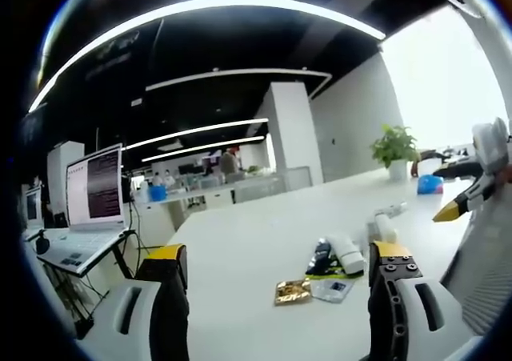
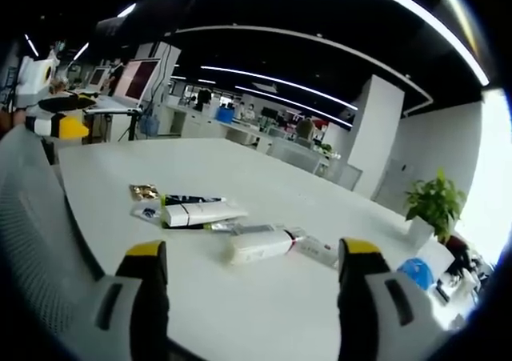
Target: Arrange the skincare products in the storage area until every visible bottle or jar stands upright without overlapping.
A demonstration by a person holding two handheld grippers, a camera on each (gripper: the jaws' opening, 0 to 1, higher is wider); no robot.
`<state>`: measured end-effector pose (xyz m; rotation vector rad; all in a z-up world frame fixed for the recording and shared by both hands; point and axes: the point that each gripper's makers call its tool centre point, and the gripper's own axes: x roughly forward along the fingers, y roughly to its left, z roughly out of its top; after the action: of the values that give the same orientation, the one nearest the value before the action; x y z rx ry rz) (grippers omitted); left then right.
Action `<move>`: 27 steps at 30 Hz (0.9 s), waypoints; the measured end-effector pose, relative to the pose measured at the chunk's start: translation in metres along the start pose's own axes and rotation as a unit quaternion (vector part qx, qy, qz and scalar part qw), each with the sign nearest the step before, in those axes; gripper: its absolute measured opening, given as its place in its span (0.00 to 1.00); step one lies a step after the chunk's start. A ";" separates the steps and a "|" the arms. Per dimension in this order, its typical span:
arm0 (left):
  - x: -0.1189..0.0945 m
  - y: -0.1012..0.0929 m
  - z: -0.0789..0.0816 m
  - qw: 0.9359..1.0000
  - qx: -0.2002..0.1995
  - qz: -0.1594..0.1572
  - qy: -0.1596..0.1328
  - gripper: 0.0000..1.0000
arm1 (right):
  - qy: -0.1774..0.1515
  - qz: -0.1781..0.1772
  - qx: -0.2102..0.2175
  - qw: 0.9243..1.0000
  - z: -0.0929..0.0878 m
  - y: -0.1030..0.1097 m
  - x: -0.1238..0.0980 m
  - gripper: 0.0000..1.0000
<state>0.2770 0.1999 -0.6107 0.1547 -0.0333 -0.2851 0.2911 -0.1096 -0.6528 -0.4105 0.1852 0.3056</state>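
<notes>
Several skincare products lie flat in a loose group on the white table. A black tube and a white tube lie side by side, with a gold sachet and a silvery sachet in front of them and another white tube behind. My left gripper hovers open above the table, short of them. The right gripper comes in from the right. In the right gripper view the white tube, gold sachet and a second white tube lie ahead of my open right gripper.
An open laptop stands on a stand at the table's far left. A potted plant and a blue object sit at the table's far end. Grey mesh, perhaps a chair back, lies close to the grippers. Office desks fill the background.
</notes>
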 end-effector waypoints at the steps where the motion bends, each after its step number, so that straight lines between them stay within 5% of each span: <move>1: 0.000 0.001 0.001 1.000 0.005 0.002 -0.003 0.90 | -0.001 0.001 0.000 1.000 0.000 0.000 0.000 0.89; 15: -0.001 -0.005 0.000 1.000 0.009 -0.011 0.009 0.97 | -0.015 0.026 -0.008 1.000 0.018 -0.001 -0.003 1.00; 27: -0.003 -0.007 0.002 1.000 0.006 -0.013 0.004 0.97 | -0.006 0.051 -0.090 0.995 0.052 -0.024 -0.007 1.00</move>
<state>0.2724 0.1935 -0.6098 0.1673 -0.0249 -0.3097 0.2986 -0.1108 -0.5956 -0.5781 0.1668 0.4263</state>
